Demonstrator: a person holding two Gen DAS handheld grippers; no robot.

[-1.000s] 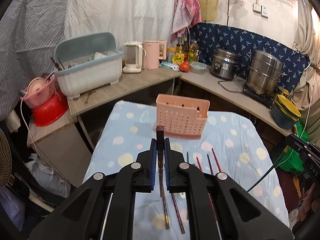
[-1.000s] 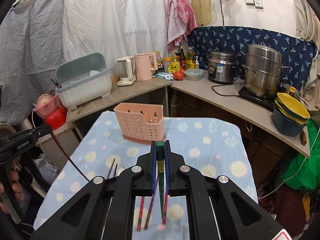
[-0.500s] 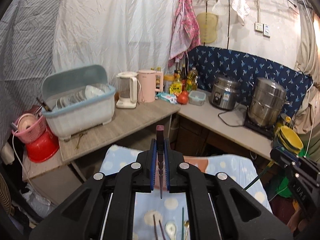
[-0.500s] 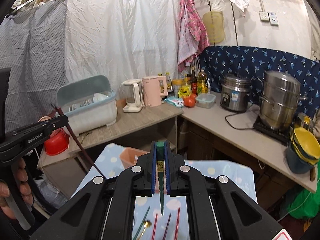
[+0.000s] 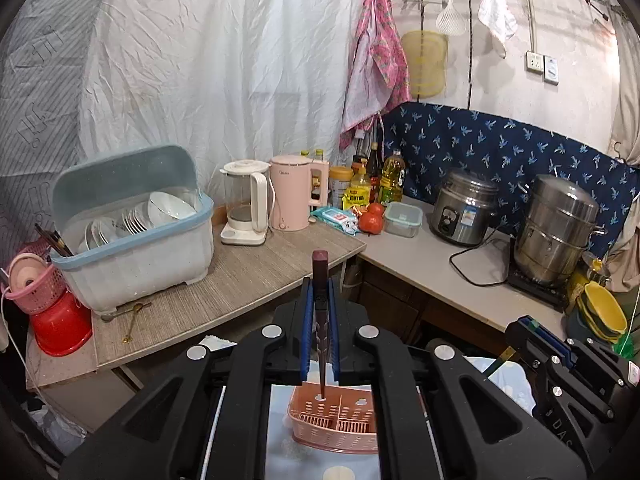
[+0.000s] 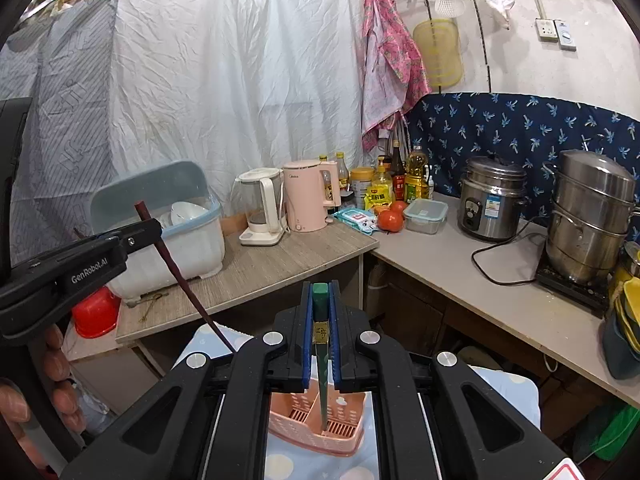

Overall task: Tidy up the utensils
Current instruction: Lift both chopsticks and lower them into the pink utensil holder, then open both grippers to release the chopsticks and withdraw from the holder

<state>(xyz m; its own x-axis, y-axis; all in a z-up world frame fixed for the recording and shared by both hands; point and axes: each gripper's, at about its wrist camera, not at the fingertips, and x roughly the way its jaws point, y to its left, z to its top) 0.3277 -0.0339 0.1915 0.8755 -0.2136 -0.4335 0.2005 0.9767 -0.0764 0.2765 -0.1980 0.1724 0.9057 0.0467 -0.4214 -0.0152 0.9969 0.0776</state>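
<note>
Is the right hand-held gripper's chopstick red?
No, the right hand-held gripper clamps a green chopstick above the pink basket.

Both wrist cameras look steeply down along their tongs, close above the pink basket (image 5: 334, 424) at 6 o'clock; both share the kitchen surface (image 6: 460, 264) beyond.

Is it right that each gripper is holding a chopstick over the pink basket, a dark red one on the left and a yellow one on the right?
Nearly. The right gripper holds a green chopstick, not a yellow one, as the right wrist view shows. The rest stands: the left gripper holds a dark red chopstick, and both hang over the pink basket.
</note>
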